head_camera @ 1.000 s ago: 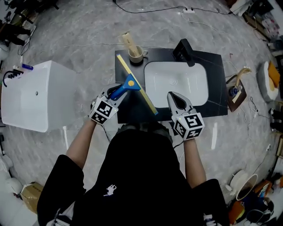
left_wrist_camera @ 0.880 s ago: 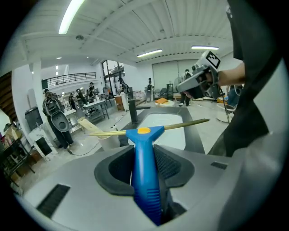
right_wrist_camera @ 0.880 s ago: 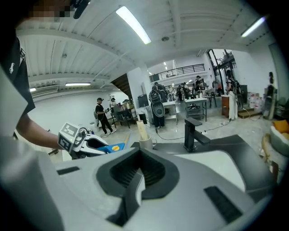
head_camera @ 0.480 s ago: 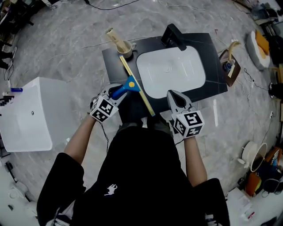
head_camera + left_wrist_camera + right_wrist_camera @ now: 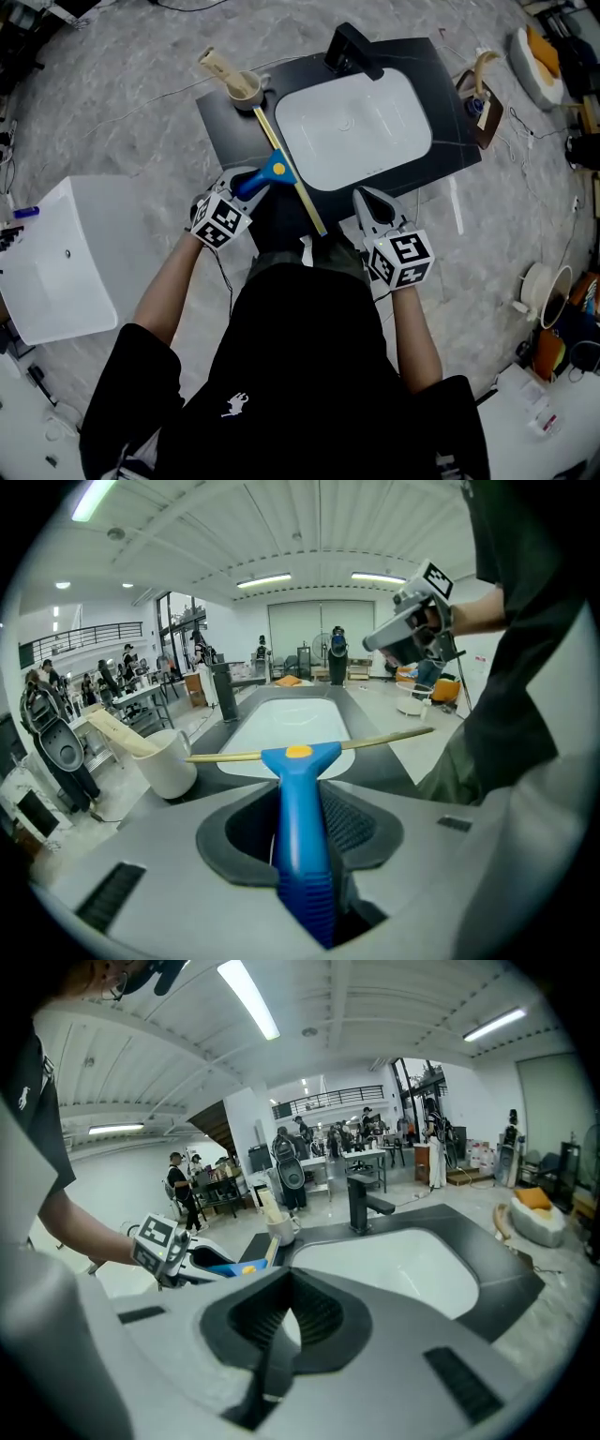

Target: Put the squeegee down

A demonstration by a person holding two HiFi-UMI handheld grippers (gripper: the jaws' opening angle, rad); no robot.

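Squeegee (image 5: 277, 172) (blue plastic handle, long thin yellow blade bar) is clamped by the handle in the left gripper (image 5: 244, 185), jaws about half apart on it. Right gripper (image 5: 367, 201) is closed down on nothing, just right of the blade's near end.

Blade hangs slanted over the black stone-look tabletop (image 5: 225, 122), along the left rim of the white rounded-rectangle sink basin (image 5: 352, 127). It looks just clear of the surface; contact not confirmable.

To land it well:
- Level the blade so both ends touch together.
- Set it on the bare black strip left of the basin, not bridging the rim, or it may tip in.
- Far blade end is close to the white mug (image 5: 246, 89) holding a wooden brush, so keep off it.
- Let go only once the handle rests too.

Black faucet (image 5: 350, 49) at the back is out of the way.
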